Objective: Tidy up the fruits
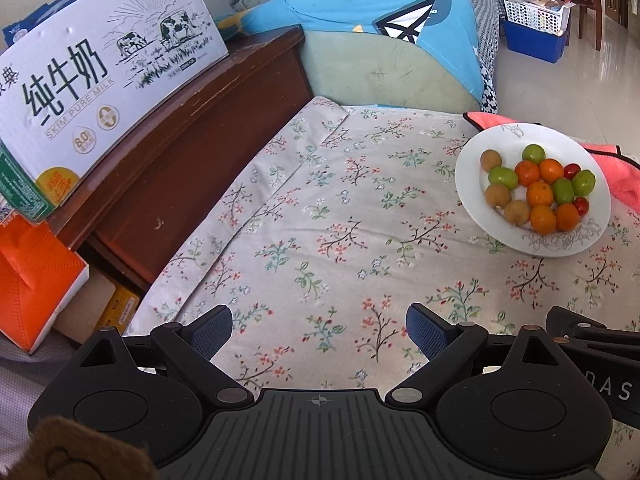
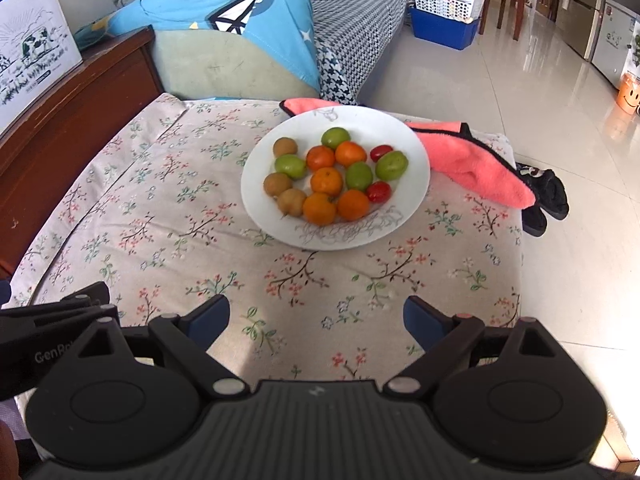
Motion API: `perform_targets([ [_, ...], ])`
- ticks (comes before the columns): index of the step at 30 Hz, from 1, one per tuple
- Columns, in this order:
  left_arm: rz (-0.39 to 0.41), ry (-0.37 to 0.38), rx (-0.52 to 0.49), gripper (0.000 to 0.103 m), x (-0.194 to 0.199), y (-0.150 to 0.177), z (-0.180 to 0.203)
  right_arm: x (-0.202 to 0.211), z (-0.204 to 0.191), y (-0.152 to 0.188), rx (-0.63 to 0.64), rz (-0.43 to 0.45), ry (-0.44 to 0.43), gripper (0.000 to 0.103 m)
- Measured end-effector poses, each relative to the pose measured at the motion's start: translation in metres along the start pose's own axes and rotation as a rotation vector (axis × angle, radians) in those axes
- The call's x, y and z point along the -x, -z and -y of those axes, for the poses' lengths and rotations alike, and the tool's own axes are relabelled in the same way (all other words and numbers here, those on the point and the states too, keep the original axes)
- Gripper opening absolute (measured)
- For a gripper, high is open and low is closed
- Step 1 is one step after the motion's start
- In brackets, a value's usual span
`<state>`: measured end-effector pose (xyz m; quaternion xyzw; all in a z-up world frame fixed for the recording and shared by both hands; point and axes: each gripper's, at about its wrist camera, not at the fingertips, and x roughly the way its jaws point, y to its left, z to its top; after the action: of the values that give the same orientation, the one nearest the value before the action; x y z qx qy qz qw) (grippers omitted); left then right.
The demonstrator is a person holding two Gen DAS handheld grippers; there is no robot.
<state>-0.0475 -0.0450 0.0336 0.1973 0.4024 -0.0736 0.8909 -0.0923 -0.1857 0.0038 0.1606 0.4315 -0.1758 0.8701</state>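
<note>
A white plate (image 2: 412, 168) sits on the floral tablecloth and holds mixed fruit: several oranges (image 2: 327, 181), several green fruits (image 2: 391, 165), three brown fruits (image 2: 277, 184) and two small red tomatoes (image 2: 379, 191). The plate (image 1: 480, 148) shows at the right in the left wrist view, with the oranges (image 1: 540, 194) in its middle. My left gripper (image 1: 320, 330) is open and empty over bare cloth, well left of the plate. My right gripper (image 2: 316, 320) is open and empty, near the table's front, short of the plate.
A pink towel (image 2: 480, 168) lies behind and right of the plate. A milk carton box (image 1: 92, 80) stands on a dark wooden cabinet (image 1: 192, 128) at the left. A sofa with a blue cushion (image 2: 224, 20) is behind. The table edge and tiled floor (image 2: 560, 128) are at the right.
</note>
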Motion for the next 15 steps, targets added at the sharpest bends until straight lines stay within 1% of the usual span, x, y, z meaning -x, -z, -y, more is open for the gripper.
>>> perform_targets([
  [2, -0.003, 0.001, 0.004, 0.095, 0.005, 0.011, -0.006, 0.005, -0.001, 0.011, 0.006, -0.004, -0.029, 0.094],
  [5, -0.015, 0.000, 0.012, 0.095, 0.013, 0.029, -0.015, 0.015, -0.006, 0.026, 0.046, 0.015, -0.068, 0.094],
  [11, -0.038, -0.017, 0.021, 0.095, 0.029, 0.061, -0.026, 0.034, -0.016, 0.057, 0.133, 0.058, -0.111, 0.094],
  [13, -0.031, -0.026, 0.017, 0.095, 0.038, 0.068, -0.030, 0.040, -0.016, 0.064, 0.140, 0.060, -0.139, 0.094],
  [15, -0.026, -0.033, 0.019, 0.095, 0.046, 0.071, -0.035, 0.045, -0.014, 0.071, 0.127, 0.050, -0.185, 0.095],
])
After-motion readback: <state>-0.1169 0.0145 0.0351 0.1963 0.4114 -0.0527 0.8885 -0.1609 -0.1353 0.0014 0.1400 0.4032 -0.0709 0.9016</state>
